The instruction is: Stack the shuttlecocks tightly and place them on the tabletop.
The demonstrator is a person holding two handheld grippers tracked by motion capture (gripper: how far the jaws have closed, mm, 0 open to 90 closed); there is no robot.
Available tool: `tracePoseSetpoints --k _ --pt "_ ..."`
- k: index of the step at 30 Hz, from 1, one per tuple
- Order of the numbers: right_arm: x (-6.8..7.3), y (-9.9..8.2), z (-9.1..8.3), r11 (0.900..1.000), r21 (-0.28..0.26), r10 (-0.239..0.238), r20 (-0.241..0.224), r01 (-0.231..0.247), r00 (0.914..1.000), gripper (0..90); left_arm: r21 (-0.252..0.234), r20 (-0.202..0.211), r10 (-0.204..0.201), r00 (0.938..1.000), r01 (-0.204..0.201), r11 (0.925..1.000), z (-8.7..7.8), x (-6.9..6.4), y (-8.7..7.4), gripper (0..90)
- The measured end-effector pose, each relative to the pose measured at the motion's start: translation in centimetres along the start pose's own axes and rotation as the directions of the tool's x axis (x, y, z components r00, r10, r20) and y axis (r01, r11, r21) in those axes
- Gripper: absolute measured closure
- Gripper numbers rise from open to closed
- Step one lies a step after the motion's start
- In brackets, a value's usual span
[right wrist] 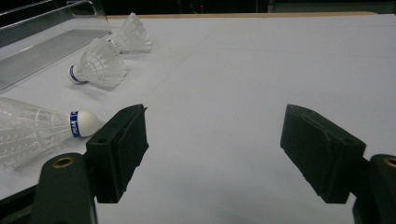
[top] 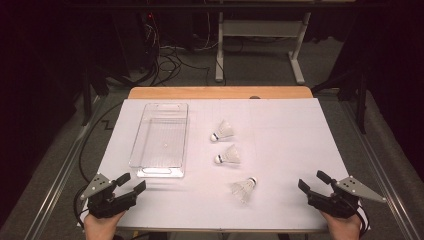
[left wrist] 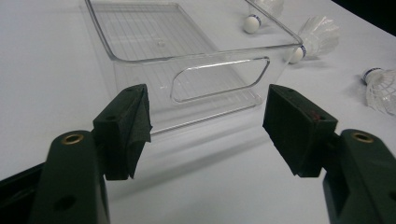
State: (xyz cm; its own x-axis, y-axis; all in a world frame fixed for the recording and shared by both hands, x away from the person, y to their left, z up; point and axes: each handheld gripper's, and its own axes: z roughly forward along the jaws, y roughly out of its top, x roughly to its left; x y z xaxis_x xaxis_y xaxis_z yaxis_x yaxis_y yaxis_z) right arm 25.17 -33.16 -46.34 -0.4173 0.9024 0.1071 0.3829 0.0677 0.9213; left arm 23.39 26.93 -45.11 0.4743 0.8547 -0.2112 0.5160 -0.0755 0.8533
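The left tongs (top: 131,183) rest at the bench's (top: 290,135) seven o'clock corner, jaws wide, gripping nothing. A clear tray (top: 161,140) lies at ten o'clock, just beyond them. Three shuttlecocks lie near centre: one (top: 222,131) at twelve, one (top: 228,155) central, one (top: 244,188) at six. The right tongs (top: 313,181) sit at five o'clock, jaws wide, nothing between them

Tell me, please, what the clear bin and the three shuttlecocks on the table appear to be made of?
The bin looks like clear, glossy hard plastic: the white table shows through its walls, and its rims catch light. The shuttlecocks have white translucent skirts, probably moulded plastic or nylon, though feather cannot be ruled out, and smooth white rounded heads with a blue band, possibly cork or foam.
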Motion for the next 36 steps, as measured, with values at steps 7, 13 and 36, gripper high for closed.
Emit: tracePoseSetpoints --k 7,13,36 --pt "0.0 0.0 0.0 1.0 0.001 0.003 -0.001 -0.003 1.0 23.7 0.015 0.009 -0.004 1.0 0.004 0.9999 0.2 -0.6 0.1 33.1" --pt "0.0 0.0 0.1 1.0 0.003 0.002 -0.004 -0.002 1.0 23.9 0.01 0.024 0.0 0.9997 0.0 0.9999 0.2 -1.0 0.2 33.3" --pt "0.0 0.0 0.1 1.0 0.004 -0.006 -0.008 0.006 1.0 24.2 0.011 0.037 0.049 0.9981 -0.05 0.9987 0.8 -2.4 0.9 33.4"
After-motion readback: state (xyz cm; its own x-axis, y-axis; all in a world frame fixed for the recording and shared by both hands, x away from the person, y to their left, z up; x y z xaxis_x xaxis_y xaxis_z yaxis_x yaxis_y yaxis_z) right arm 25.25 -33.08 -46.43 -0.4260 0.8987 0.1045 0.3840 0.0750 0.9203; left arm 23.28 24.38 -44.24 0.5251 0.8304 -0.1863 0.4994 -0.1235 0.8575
